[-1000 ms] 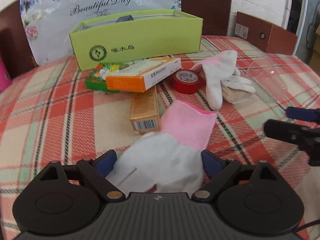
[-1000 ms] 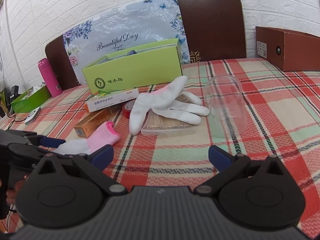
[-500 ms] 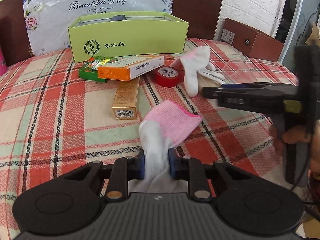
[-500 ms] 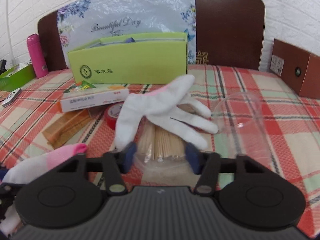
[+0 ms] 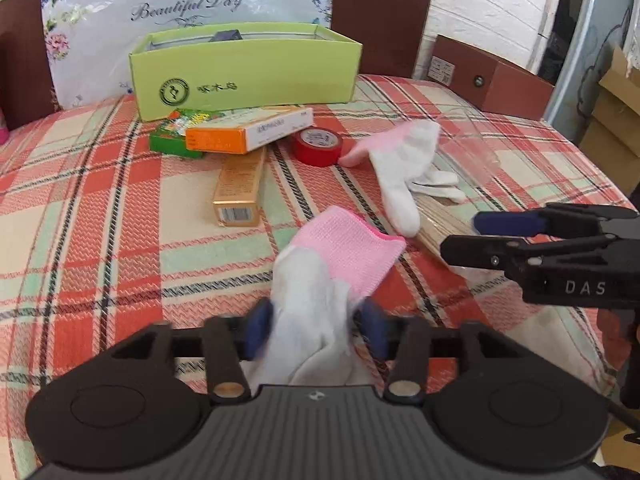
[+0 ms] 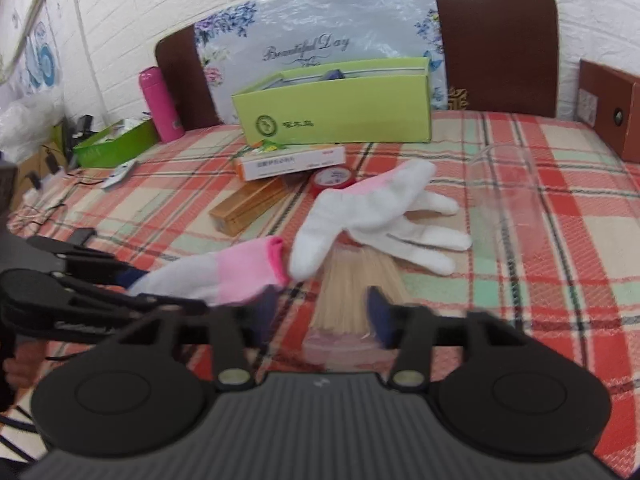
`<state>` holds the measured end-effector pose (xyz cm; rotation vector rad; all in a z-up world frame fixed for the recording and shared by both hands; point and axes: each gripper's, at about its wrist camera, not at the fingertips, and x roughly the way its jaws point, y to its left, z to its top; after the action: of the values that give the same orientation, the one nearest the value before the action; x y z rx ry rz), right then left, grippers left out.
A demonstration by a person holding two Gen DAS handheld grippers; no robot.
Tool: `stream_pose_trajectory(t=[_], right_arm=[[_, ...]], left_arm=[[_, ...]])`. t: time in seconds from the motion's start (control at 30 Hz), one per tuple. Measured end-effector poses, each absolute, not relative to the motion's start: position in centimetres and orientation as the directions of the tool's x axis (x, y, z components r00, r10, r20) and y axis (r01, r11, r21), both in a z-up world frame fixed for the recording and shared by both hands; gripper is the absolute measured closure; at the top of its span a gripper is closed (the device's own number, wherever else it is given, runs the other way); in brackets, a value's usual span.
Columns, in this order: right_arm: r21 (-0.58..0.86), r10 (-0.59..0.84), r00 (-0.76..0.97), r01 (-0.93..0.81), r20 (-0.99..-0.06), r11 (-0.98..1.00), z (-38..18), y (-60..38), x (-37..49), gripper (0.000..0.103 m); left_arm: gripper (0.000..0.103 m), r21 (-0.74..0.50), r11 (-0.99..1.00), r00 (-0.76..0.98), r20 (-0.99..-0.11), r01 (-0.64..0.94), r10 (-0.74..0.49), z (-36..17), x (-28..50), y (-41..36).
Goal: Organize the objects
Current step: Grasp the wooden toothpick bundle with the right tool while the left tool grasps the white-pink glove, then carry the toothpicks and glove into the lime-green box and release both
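The near glove [image 5: 320, 280], white with a pink cuff, lay on the plaid counter [image 5: 100, 240], its white end between the blue pads of the left hand-held gripper [image 5: 316, 326]. The pads stood at either side of the bunched cloth and looked to press it, though motion blur softened the contact. The cuff pointed away toward the green box [image 5: 244, 68] at the back.

Taking that near glove as the mark: just right of it the right hand-held gripper [image 6: 320, 312] hovered with its jaws partly open around nothing, over a bundle of sticks in a clear case [image 6: 352, 292]. A second glove [image 6: 376, 216] lay draped across the far end of that bundle. Beyond it a clear cup [image 6: 508, 200] lay on its side. Behind the near glove a gold carton [image 5: 240, 184] lay lengthwise, and farther back sat a red tape roll [image 5: 318, 146], an orange-and-white carton [image 5: 250, 128] and a green packet [image 5: 174, 136], crowded against the front of the green box. A pink bottle [image 6: 158, 104] stood far left of them.
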<state>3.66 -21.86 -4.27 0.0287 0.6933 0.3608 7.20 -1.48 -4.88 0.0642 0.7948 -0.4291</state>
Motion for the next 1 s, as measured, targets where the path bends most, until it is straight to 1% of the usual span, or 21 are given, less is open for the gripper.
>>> stream_pose_trajectory(t=[0.03,0.07,0.13,0.17,0.23,0.3,0.37,0.4,0.43,0.47,0.5,0.53,0.57,0.7,0.73,0.77,0.83,0.93,1.0], right_arm=[[0.107,0.305,0.722,-0.307,-0.622,0.946,-4.4,-21.7,3.8,0.043],[0.079,0.288,0.725,-0.308,-0.626,0.948,-4.6,-21.5,4.0,0.043],[0.073,0.278,0.717,-0.304,-0.639,0.95,-5.3,-21.7,4.6,0.043],[0.074,0.273,0.714,-0.298,-0.644,0.952,-5.6,-21.8,4.9,0.043],[0.066,0.259,0.719,-0.285,-0.646,0.956,-6.2,-21.9,5.3,0.034],[0.076,0.26,0.701,-0.283,-0.664,0.956,-6.8,-21.9,5.5,0.029],[0.046,0.248,0.714,-0.29,-0.655,0.956,-7.1,-21.6,5.1,0.032],[0.026,0.239,0.717,-0.294,-0.655,0.955,-7.0,-21.3,4.8,0.044],[0.026,0.248,0.714,-0.307,-0.655,0.951,-6.8,-21.2,4.5,0.055],[0.042,0.263,0.706,-0.314,-0.658,0.948,-6.6,-21.2,4.3,0.058],[0.063,0.277,0.697,-0.317,-0.661,0.946,-6.3,-21.2,4.2,0.066],[0.078,0.292,0.689,-0.324,-0.663,0.943,-5.9,-21.2,4.0,0.074],[0.095,0.309,0.682,-0.333,-0.663,0.938,-5.6,-21.3,3.7,0.076],[0.159,0.373,0.665,-0.36,-0.647,0.919,-4.2,-21.3,2.7,0.079],[0.167,0.38,0.669,-0.361,-0.639,0.917,-3.9,-21.4,2.4,0.08],[0.176,0.388,0.674,-0.363,-0.629,0.915,-3.5,-21.4,2.2,0.08],[0.201,0.408,0.682,-0.366,-0.607,0.909,-2.7,-21.4,2.0,0.08],[0.247,0.454,0.684,-0.384,-0.571,0.89,-1.5,-21.5,1.7,0.08],[0.255,0.47,0.69,-0.397,-0.55,0.881,-0.6,-21.5,1.6,0.08]], left_arm=[[0.037,-0.096,0.916,0.629,-0.699,0.389,-0.34,-4.9,7.3,-1.5],[0.037,-0.099,0.915,0.63,-0.697,0.39,-0.343,-4.9,7.5,-1.5],[0.036,-0.12,0.912,0.618,-0.7,0.392,-0.358,-5.2,8.0,-1.6],[0.033,-0.121,0.911,0.619,-0.698,0.393,-0.36,-5.3,8.1,-1.7],[0.031,-0.106,0.912,0.629,-0.692,0.396,-0.353,-5.4,8.2,-2.0],[0.027,-0.088,0.91,0.633,-0.691,0.405,-0.349,-5.6,8.0,-2.4],[0.025,-0.061,0.907,0.638,-0.69,0.417,-0.34,-5.7,7.8,-2.8],[0.026,-0.054,0.905,0.638,-0.692,0.422,-0.339,-5.8,7.7,-2.9],[0.03,-0.057,0.903,0.633,-0.694,0.426,-0.343,-5.7,7.7,-2.9],[0.038,-0.061,0.901,0.63,-0.695,0.429,-0.347,-5.6,7.7,-2.8],[0.042,-0.066,0.902,0.627,-0.697,0.427,-0.348,-5.4,7.6,-2.7],[0.046,-0.074,0.903,0.625,-0.698,0.422,-0.349,-5.3,7.6,-2.6],[0.046,-0.084,0.905,0.622,-0.7,0.416,-0.351,-5.2,7.7,-2.5],[0.046,-0.089,0.916,0.631,-0.699,0.392,-0.338,-5.3,7.4,-2.3],[0.054,-0.087,0.916,0.633,-0.697,0.392,-0.337,-5.3,7.3,-2.3],[0.069,-0.092,0.915,0.631,-0.697,0.392,-0.34,-5.2,7.2,-2.3],[0.08,-0.141,0.91,0.612,-0.699,0.391,-0.371,-4.9,7.4,-1.9],[0.085,-0.169,0.914,0.624,-0.684,0.368,-0.378,-4.0,7.2,-1.4],[0.086,-0.182,0.917,0.649,-0.658,0.355,-0.382,-2.8,7.0,-0.8]])
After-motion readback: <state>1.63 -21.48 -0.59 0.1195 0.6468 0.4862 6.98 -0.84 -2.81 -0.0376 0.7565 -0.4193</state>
